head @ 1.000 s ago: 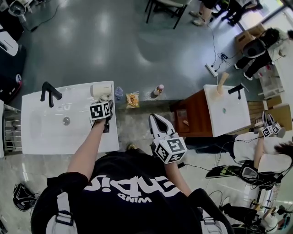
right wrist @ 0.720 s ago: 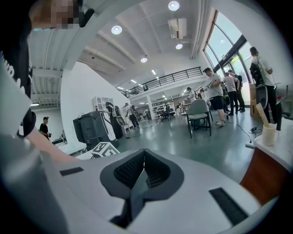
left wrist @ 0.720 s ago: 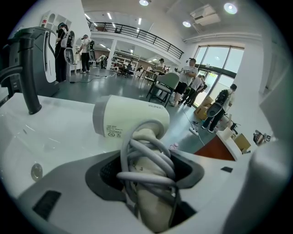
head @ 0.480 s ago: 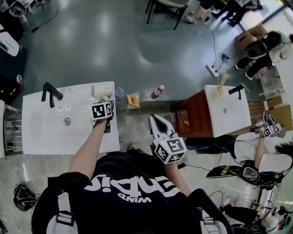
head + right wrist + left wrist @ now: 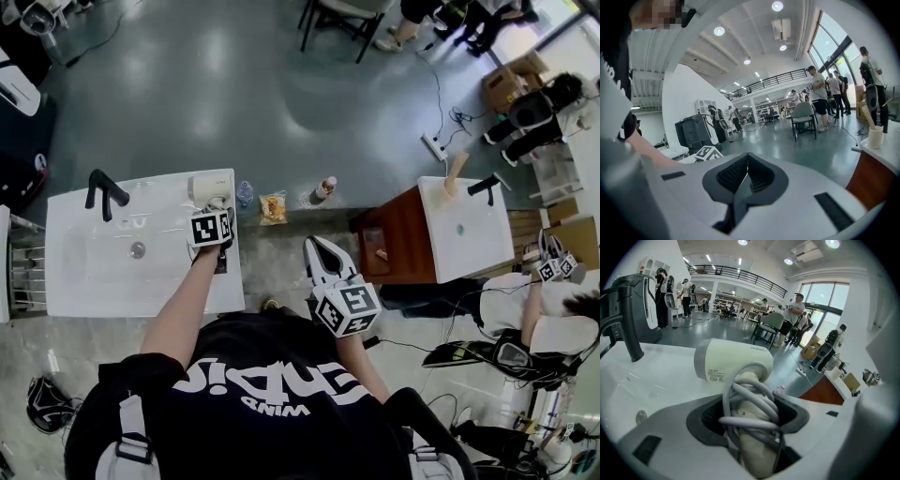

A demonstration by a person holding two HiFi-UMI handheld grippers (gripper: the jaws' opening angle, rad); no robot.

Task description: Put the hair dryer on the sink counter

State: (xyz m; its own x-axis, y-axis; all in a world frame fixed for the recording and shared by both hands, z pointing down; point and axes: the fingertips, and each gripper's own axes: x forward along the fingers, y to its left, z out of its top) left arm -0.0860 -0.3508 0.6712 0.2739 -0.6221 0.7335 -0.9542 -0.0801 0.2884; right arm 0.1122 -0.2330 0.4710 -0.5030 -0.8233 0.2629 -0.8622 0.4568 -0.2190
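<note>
Left gripper (image 5: 215, 205) (image 5: 750, 401) is clamped on the handle of the hair dryer (image 5: 202, 187) (image 5: 733, 359), both pads tight against the handle, with the grey cord (image 5: 751, 391) wound round the handle between them. The hair dryer's cream body sits straight ahead of the jaws, barrel lying sideways and pointing to the gripper's left, label side facing the camera. It is over the far right corner of the white sink counter (image 5: 94, 277) (image 5: 661, 380), very low; can't tell if it actually touches the top. Black faucet (image 5: 101, 190) (image 5: 629, 310) stands well to the left of the left gripper, at the counter's far edge. Drain (image 5: 138, 249) (image 5: 641, 416) is in the basin to the gripper's left, nearer than the faucet. On the floor just past the counter edge, ahead and to the right of the left gripper, is a small clear bottle (image 5: 244, 192), then a snack bag (image 5: 272, 204) beside it. Right gripper (image 5: 315, 246) (image 5: 747, 157) has its jaws closed together on nothing and is held off the counter, to the right of the left gripper and nearer the person, pointing out over the floor. A second sink (image 5: 464, 225) on a wooden cabinet is further to its right.
</note>
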